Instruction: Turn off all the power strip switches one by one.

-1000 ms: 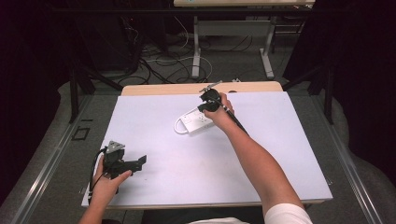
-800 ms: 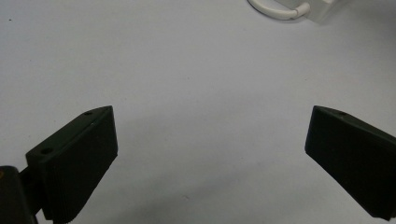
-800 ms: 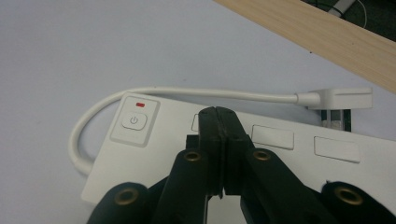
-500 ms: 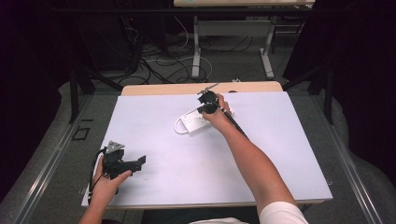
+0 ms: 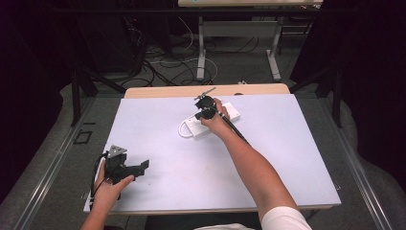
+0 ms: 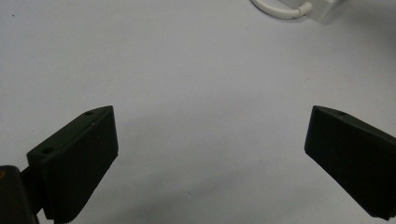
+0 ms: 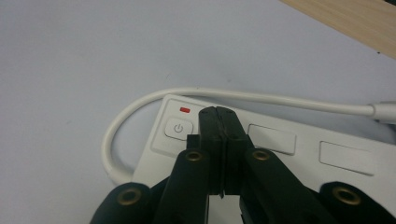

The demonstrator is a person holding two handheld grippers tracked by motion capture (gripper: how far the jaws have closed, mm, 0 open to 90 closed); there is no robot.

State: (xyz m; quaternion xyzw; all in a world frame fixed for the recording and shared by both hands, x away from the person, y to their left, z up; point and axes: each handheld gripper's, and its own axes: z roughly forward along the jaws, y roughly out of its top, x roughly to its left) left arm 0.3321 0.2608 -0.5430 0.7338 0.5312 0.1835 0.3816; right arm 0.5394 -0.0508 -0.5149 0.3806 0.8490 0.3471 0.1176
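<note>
Near edge, lower left of the high view: left gripper (image 5: 143,165) rests on the table (image 5: 297,158) in a person's left hand (image 5: 107,189), a grey three-cornered plate on top.
Left jaws: stand wide apart over bare tabletop in the left gripper view, holding nothing; the inner faces are matte black with fine ribbing.
Table surface: pale, smooth and matte, with a strip of light wood along the far edge.
Middle of the high view: a bare right forearm (image 5: 253,165) in a white short sleeve (image 5: 282,219) reaches from the lower right toward the far centre of the table.
Right gripper (image 7: 217,114): jaws pressed together with nothing between them, tips down on the power strip (image 7: 327,158) just right of its power button (image 7: 178,128).
Power strip: white, smooth plastic, a flat rectangular block with rounded corners; it lies at the far centre of the table, near the wood strip.
Markings: the square button bears a grey power symbol; a small red bar (image 7: 185,110) sits just above it. No brand name can be read.
Sockets: two shuttered rectangular recesses show to the right of the jaws.
Cable (image 7: 140,105): white and round, curving in a loop off the strip's button end, then running along its far side.
Beyond the table: dark floor with tangled cables and white desk legs.
</note>
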